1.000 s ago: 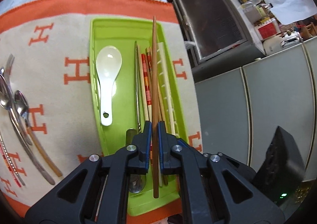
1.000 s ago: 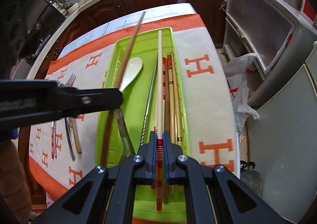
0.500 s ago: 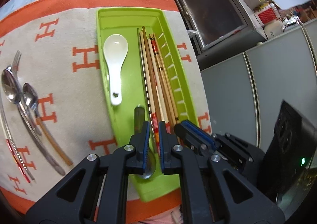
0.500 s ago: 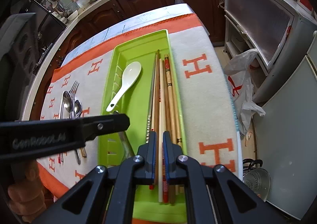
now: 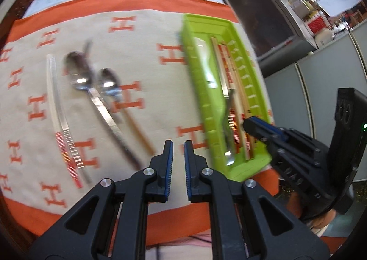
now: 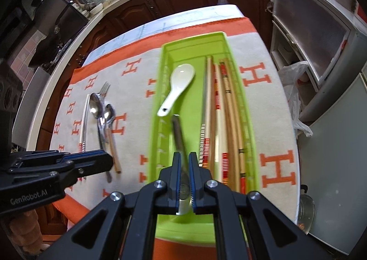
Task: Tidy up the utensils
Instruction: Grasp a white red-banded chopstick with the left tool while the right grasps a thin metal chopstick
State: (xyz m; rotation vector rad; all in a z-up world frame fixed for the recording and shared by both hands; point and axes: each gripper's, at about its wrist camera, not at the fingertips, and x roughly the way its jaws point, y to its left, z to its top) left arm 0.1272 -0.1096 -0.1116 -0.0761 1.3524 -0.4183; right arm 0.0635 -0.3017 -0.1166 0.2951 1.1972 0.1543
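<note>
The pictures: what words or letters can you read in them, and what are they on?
"GenRobot.AI": on the left gripper's black body, seen in the right wrist view.
"H": orange, repeated all over the cloth under the green tray.
Labels on jars and boxes on the shelves at the far right: too small and blurred to read.
Chopsticks: only bands, no letters legible.

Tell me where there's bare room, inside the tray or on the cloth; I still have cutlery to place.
Free: the green tray floor above the white spoon, and the cloth strip between tray and metal spoons. Crowded: the tray's right side, packed with chopsticks.
</note>
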